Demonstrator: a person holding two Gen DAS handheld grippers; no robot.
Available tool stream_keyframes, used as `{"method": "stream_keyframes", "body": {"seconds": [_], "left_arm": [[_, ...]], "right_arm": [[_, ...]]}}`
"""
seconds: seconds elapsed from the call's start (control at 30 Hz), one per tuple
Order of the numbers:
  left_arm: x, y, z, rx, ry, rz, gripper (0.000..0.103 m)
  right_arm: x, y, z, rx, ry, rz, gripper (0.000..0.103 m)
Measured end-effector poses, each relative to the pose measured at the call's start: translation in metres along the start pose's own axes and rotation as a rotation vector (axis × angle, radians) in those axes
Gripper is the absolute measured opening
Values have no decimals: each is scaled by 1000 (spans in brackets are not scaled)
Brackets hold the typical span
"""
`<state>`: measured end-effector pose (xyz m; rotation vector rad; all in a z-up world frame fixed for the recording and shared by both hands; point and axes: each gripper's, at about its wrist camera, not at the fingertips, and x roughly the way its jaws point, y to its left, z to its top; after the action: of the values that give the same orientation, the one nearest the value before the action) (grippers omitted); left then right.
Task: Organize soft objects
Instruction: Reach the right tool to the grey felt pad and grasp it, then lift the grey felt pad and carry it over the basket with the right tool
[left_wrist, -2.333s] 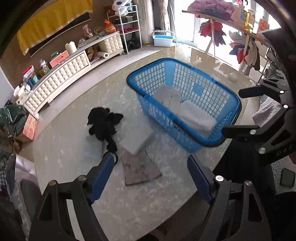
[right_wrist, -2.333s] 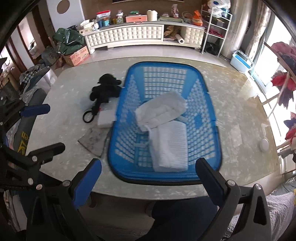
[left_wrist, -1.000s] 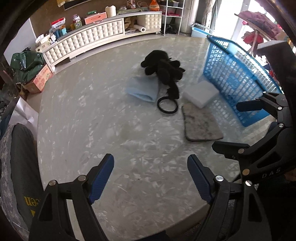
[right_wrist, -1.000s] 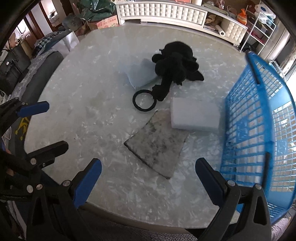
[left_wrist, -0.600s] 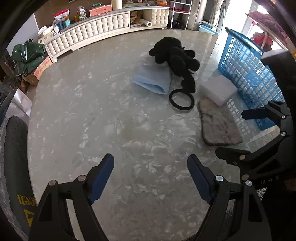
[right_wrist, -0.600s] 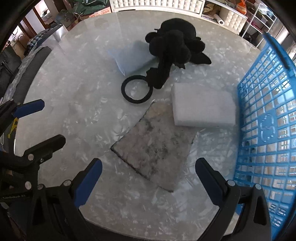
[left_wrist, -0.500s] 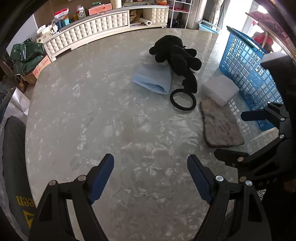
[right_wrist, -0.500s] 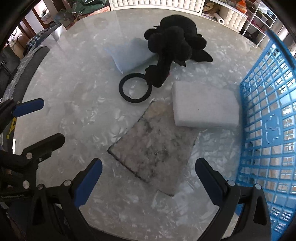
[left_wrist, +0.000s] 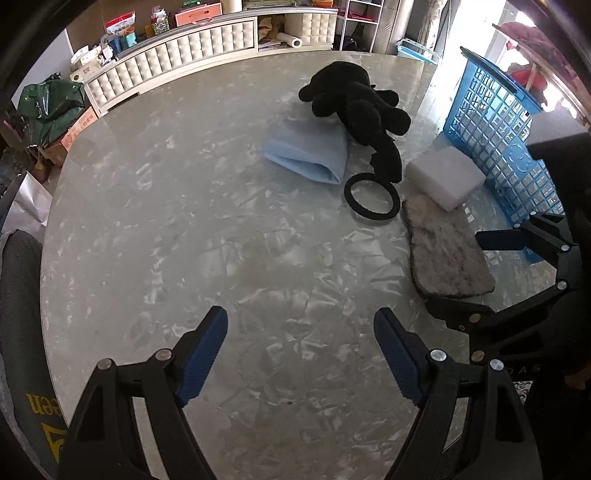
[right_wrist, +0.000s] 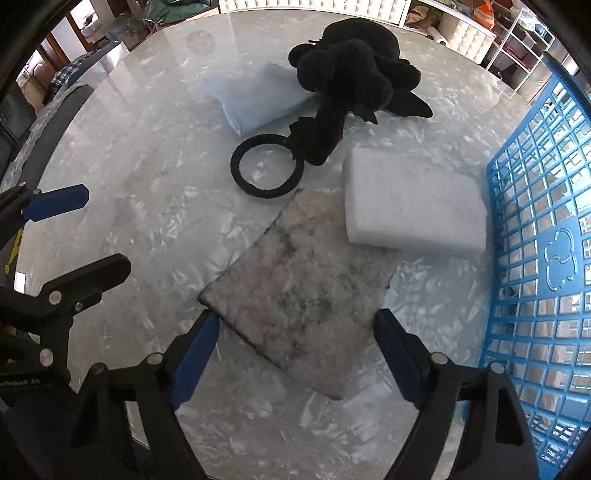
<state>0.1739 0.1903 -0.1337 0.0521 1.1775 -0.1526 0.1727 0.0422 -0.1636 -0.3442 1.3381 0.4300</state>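
A grey mottled felt pad (right_wrist: 303, 291) lies on the marble table, also in the left wrist view (left_wrist: 445, 254). My right gripper (right_wrist: 295, 332) is open, its fingers straddling the pad's near edge. Beyond it are a white foam block (right_wrist: 410, 206), a black plush toy (right_wrist: 347, 74) with a black ring (right_wrist: 266, 166), and a folded light-blue cloth (right_wrist: 255, 96). My left gripper (left_wrist: 301, 328) is open and empty over bare table, left of these things. The blue basket (right_wrist: 546, 240) stands at the right.
The round marble table (left_wrist: 166, 221) has its front edge just below both grippers. A white tufted cabinet (left_wrist: 192, 51) with clutter stands beyond the table. A dark chair (left_wrist: 18, 314) is at the left.
Both grippers swung from the basket to the items on the table. My right gripper moved closer and lower until its open fingers straddle the grey pad. The left drew slightly nearer.
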Motion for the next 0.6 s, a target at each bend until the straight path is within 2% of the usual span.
{"method": "stream_keyframes", "body": {"seconds": [0.1,0.2,0.33,0.37,0.4,0.43,0.47,0.6], "left_arm": [[-1,-2,0,6,-3,0,80],[-2,-4,0,11,-8,-1,80],[-4,-5,-1,14,-15,-7,80],[-4,-5,-1,15,-17,-6,80],[-5,-6,-1,17,-18,-8,80],[-5,-6,-1,19,-20,-9,80],[-6,-7,0,20,-22,-10,80],[-12,-9,-1,24,-34,-10,80]], "right_arm": [[-7,0,-6,5,-7,2,65],[-8,-4,-12,6,-10,3,60],[-12,-9,-17,8,-22,7,41],[-12,-9,-17,9,-24,7,39],[-13,-10,-18,12,-26,8,33],[-13,-11,-19,15,-26,10,21],[-14,-11,-20,22,-23,14,17],[-20,-16,-24,36,-15,49,11]]}}
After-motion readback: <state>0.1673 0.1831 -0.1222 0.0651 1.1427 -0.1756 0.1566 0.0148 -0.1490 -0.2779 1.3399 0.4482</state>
